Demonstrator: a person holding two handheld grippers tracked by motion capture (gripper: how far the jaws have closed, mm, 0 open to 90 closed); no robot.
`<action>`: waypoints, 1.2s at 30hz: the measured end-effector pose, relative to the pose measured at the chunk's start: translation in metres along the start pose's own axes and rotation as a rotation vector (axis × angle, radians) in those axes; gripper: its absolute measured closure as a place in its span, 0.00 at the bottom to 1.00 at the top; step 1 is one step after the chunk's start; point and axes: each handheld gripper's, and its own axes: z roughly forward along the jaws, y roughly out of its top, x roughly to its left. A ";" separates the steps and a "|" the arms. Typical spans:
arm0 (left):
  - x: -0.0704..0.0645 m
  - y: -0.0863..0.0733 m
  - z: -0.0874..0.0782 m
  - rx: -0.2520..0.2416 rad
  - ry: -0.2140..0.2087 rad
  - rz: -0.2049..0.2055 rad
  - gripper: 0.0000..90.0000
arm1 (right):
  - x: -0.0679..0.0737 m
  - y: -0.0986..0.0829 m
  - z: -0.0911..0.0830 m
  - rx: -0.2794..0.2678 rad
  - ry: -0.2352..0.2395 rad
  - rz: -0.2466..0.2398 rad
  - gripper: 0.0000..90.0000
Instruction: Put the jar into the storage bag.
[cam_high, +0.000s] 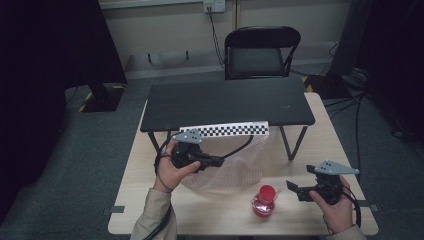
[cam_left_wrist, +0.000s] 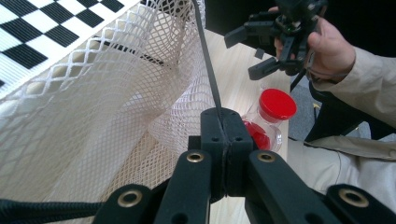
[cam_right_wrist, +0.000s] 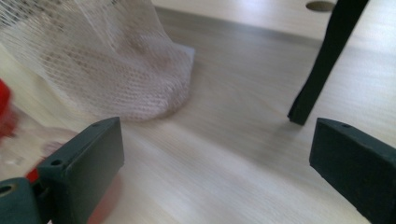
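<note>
1. Where your left gripper (cam_high: 218, 161) pinches the dark strap (cam_left_wrist: 206, 60) of the white mesh bag (cam_high: 235, 167), its jaws press flat together, and their own bulk hides where the strap runs between them.
2. Your right gripper (cam_high: 292, 188) has its jaws spread wide with nothing between them; it hovers just beside the red-capped bottle (cam_high: 264, 201).
3. That bottle stands on the wooden table (cam_high: 220, 212) near its front edge, just beside the bag; in the right gripper view it is blurred and cut off at the left.
4. You have bare tabletop between the bag and the black stand leg (cam_right_wrist: 322, 60), and more along the front edge at the left.
</note>
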 end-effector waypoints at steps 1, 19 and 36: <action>0.000 0.000 0.000 0.000 -0.001 -0.001 1.00 | 0.001 0.002 -0.002 -0.009 0.007 0.003 0.02; 0.000 0.000 0.000 0.005 -0.005 0.006 1.00 | 0.042 0.022 -0.012 -0.171 0.233 -0.026 0.11; -0.001 0.001 -0.001 0.004 -0.008 0.014 1.00 | 0.073 -0.003 0.020 -0.136 0.331 -0.105 0.26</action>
